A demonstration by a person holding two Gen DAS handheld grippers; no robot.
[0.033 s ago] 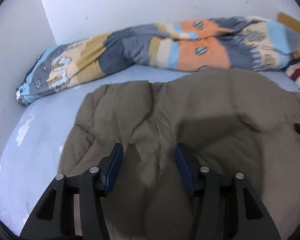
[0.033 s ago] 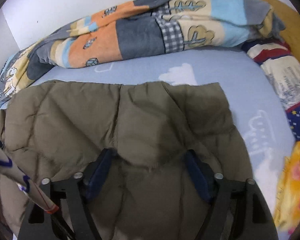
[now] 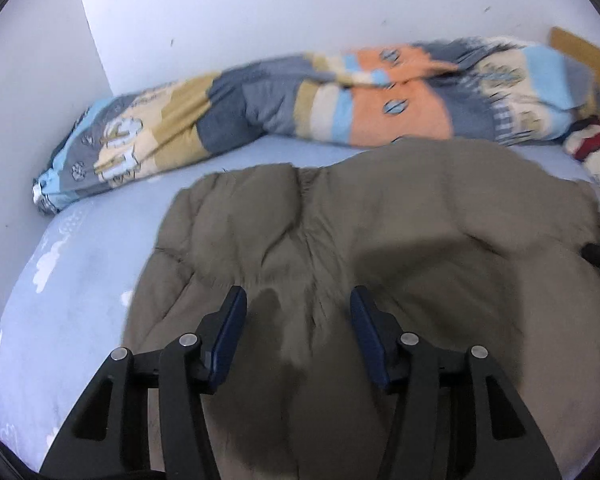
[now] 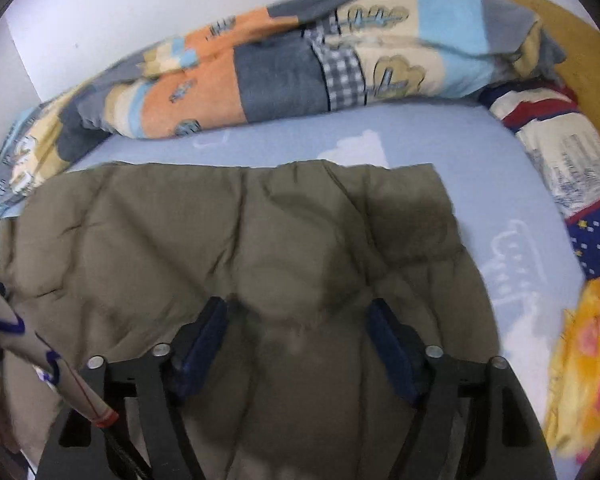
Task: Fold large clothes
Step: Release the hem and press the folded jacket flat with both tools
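Left gripper (image 3: 298,304) jaws opening, right gripper (image 4: 298,316) jaws closing slightly from wide; neither pinches cloth, though the jacket (image 3: 380,232) lies under both. Judged: fold edge released, jacket flat mid-frame on the sheet (image 3: 80,280). No containers seen.

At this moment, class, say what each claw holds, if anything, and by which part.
Nothing is held. The left claw is opening and the right claw closing slightly, each over the olive padded jacket, with pads clear of the fabric.
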